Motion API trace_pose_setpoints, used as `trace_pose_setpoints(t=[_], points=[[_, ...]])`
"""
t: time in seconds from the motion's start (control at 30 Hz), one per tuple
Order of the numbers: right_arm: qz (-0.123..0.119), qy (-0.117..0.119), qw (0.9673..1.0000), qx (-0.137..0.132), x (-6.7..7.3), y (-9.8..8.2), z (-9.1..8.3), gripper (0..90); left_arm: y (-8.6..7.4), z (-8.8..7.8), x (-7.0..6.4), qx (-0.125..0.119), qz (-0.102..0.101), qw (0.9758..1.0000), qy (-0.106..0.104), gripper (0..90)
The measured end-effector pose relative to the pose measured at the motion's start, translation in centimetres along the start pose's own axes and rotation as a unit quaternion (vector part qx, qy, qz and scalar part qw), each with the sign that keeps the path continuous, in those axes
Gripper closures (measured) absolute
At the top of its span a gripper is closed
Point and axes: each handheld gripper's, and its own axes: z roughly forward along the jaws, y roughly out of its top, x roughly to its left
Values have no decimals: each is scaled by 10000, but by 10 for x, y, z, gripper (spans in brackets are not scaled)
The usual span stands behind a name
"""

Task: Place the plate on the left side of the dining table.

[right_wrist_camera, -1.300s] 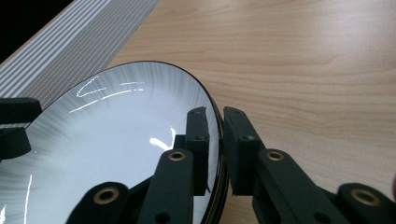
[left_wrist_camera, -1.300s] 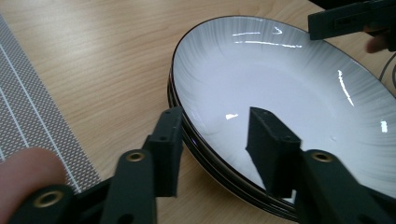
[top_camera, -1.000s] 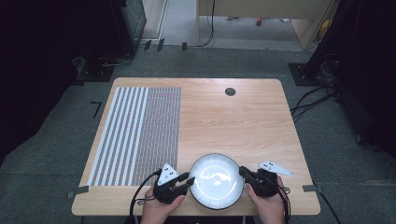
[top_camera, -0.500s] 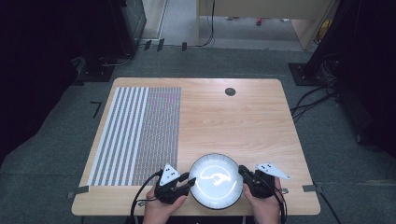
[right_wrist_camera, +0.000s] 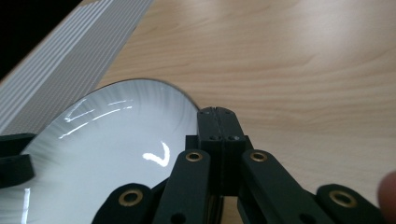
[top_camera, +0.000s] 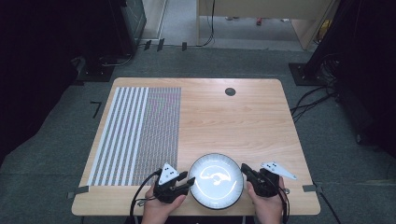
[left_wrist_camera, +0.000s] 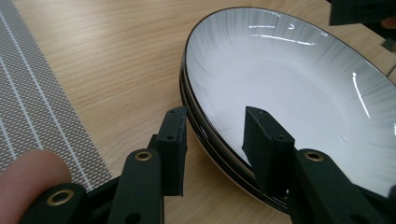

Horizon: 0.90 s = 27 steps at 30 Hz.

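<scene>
**Two hands, two grippers, one on each side of the white black-rimmed plate**

The left black two-jaw gripper (top_camera: 183, 183) sits at the left edge of the white black-rimmed plate (top_camera: 216, 179), held by the person's left hand (top_camera: 159, 210). Its jaws stand apart, one outside the rim and one over the plate's inner surface, neither visibly pressing it. The right black two-jaw gripper (top_camera: 246, 171) is at the plate's right edge, held by the right hand (top_camera: 268, 207). Its jaws are pressed together just beside the rim; whether the rim lies between them cannot be told.
</scene>
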Motion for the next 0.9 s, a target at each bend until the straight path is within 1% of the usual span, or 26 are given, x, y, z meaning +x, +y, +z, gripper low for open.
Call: trace_pose_setpoints(t=[0.03, 0.07, 0.13, 0.17, 0.2, 0.23, 0.3, 0.37, 0.4, 0.43, 0.47, 0.53, 0.6, 0.63, 0.67, 0.73, 0.83, 0.9], points=[[0, 0, 10000, 0, 0, 0, 0, 900, 0, 0, 0, 0, 0, 10000, 0, 602], [-118, -25, 9999, -87, 2, 3, -5, 900, 0, 0, 1, -3, -18, 10000, -15, 602], [-125, -9, 9999, -77, 2, 4, -6, 900, 0, 0, 1, -1, -32, 10000, -19, 601], [-61, -10, 10000, -25, -1, 2, -5, 900, 0, 0, 0, 3, -4, 10000, -8, 608], [30, 59, 10000, -3, -3, 1, -4, 900, 0, 0, 0, 3, -4, 10000, -8, 615], [30, 59, 10000, -3, -3, 1, -4, 900, 0, 0, 0, 7, 19, 10000, -14, 615], [253, 298, 9992, 72, -8, 1, -2, 900, 0, 0, -1, 6, 57, 10000, -66, 649], [482, 459, 9975, 225, -14, -1, 1, 886, 0, 0, -2, -1, 95, 9999, -63, 680], [561, 534, 9967, 250, -15, -2, 1, 874, 0, -1, -2, -7, 88, 9999, -65, 688], [561, 534, 9967, 250, -15, -2, 1, 874, 0, -1, -1, -16, 70, 9999, -86, 688], [683, 665, 9950, 308, -17, -1, 1, 861, 0, -1, -1, -20, 56, 9999, -108, 699], [686, 678, 9948, 337, -17, -1, 0, 859, -1, -1, 0, -39, 32, 9999, -125, 702], [637, 653, 9950, 399, -17, -1, 0, 864, -1, -1, 0, -47, 28, 9999, -118, 705], [683, 666, 9941, 512, -17, -1, 1, 863, -1, -1, -1, -67, 19, 9999, -105, 710], [683, 666, 9941, 512, -17, -1, 1, 863, -1, -1, -1, -67, 19, 9999, -105, 712], [690, 665, 9933, 648, -17, -2, 3, 849, -2, 0, -1, -87, 7, 9999, -85, 713], [697, 690, 9930, 659, -16, 0, 4, 811, -3, 0, -1, -118, -2, 9999, -85, 715], [720, 620, 9936, 615, -13, -1, 4, 806, -3, 0, -2, -122, -10, 9999, -61, 718]])
